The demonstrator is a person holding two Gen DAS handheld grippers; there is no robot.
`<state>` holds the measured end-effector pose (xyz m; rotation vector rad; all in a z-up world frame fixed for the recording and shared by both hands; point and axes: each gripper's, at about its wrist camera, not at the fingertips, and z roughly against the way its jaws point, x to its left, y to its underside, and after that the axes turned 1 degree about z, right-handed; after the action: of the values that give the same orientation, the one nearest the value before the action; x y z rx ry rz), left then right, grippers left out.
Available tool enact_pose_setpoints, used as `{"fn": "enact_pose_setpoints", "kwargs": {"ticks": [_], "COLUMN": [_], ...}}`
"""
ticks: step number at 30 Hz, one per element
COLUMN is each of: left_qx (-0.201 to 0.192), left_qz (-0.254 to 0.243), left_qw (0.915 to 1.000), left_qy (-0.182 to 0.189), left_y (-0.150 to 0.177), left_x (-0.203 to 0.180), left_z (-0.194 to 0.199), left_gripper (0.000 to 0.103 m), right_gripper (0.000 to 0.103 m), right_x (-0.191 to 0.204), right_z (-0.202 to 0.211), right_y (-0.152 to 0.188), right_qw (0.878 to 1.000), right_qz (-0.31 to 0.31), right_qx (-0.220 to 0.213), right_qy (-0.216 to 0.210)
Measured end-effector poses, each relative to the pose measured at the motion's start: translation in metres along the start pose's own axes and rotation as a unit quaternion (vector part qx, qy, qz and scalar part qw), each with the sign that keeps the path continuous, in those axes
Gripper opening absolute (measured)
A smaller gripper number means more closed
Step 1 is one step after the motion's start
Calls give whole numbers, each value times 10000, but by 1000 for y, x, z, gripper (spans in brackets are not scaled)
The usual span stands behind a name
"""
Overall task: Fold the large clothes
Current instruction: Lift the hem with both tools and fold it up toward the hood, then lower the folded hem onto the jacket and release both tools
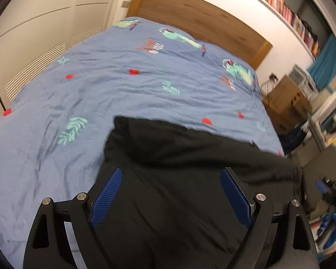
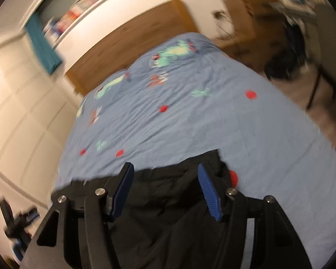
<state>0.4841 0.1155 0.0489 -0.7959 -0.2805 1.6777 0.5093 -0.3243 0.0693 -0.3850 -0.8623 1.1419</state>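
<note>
Garment [image 1: 179,179] of black cloth lay bunched at the near edge of the bed [image 1: 100,85], on the blue patterned cover. The left hand-held gripper [image 1: 170,192] stood wide open over it, gripping nothing; the right hand-held gripper [image 2: 165,190] was partly open, its pads clear of the cloth. To fold well, each should probably pinch a corner or hem, not a loose bulge, and draw it flat. The cover toward the wooden headboard [image 1: 201,15] offered ample room; cluttered furniture [image 1: 286,98] crowded one side.
</note>
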Motion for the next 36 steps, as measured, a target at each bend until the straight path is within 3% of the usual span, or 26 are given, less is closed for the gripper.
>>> {"fn": "enact_pose_setpoints", "kwargs": {"ticks": [9, 15, 26, 36], "left_qx": [131, 114, 362, 341], "left_qz": [-911, -1593, -1465, -1428], "left_qw": [9958, 9867, 9848, 9836], "left_qy": [5, -291, -857, -1048], "left_y": [28, 18, 0, 6], "left_x": [-80, -117, -120, -118], "left_z": [-30, -91, -188, -219], "left_gripper": [88, 88, 97, 101], "right_gripper": [58, 58, 58, 59], "right_x": [102, 139, 115, 97], "right_z": [-19, -76, -182, -215], "right_y": [70, 79, 74, 80], "right_qw": [9936, 9834, 9811, 9836], "right_qz": [959, 1708, 1663, 1471], "right_qx": [462, 593, 935, 997], "right_qy": [-386, -141, 334, 318]}}
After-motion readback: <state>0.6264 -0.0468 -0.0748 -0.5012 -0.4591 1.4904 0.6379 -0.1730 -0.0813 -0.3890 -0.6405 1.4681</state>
